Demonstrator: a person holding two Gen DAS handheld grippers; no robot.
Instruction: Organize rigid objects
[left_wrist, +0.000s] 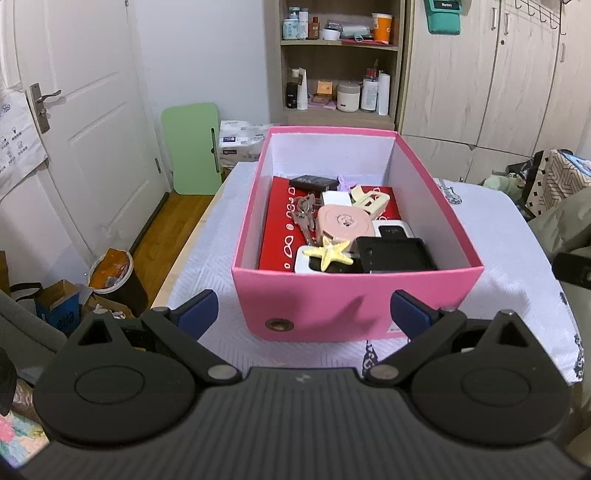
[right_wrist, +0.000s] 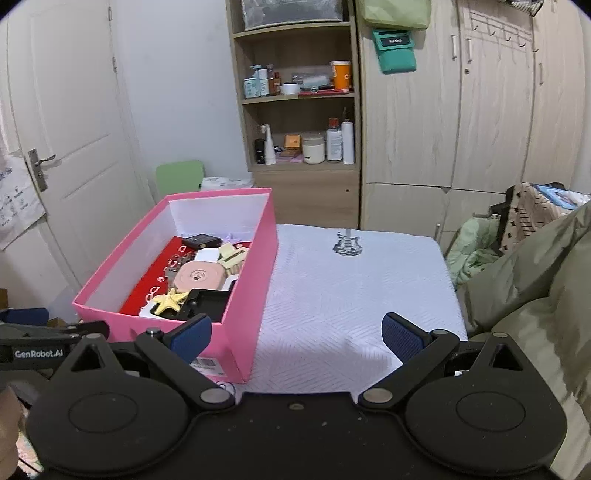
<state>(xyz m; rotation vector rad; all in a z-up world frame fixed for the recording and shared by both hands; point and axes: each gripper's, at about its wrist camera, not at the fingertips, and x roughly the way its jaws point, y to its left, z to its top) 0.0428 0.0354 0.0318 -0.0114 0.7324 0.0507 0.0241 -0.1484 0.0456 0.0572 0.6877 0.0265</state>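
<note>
A pink open box (left_wrist: 354, 299) (right_wrist: 255, 280) stands on a table with a white cloth (right_wrist: 351, 295). Inside lie a red flat box (left_wrist: 277, 221), a yellow starfish (left_wrist: 332, 253) (right_wrist: 170, 301), a round pink case (left_wrist: 341, 223) (right_wrist: 199, 277), keys (left_wrist: 304, 214), a black tray (left_wrist: 397, 254), a black card box (left_wrist: 314, 181) and a cream clip (left_wrist: 371, 201). My left gripper (left_wrist: 304, 314) is open and empty, in front of the box's near wall. My right gripper (right_wrist: 297, 334) is open and empty, above the cloth at the box's right near corner.
A wooden shelf (right_wrist: 295, 110) with bottles and jars stands behind the table, wardrobes (right_wrist: 461, 110) to its right. A white door (left_wrist: 74, 129) is at left, with a bin (left_wrist: 112, 277) and boxes on the floor. Clothes (right_wrist: 517, 277) are piled at right.
</note>
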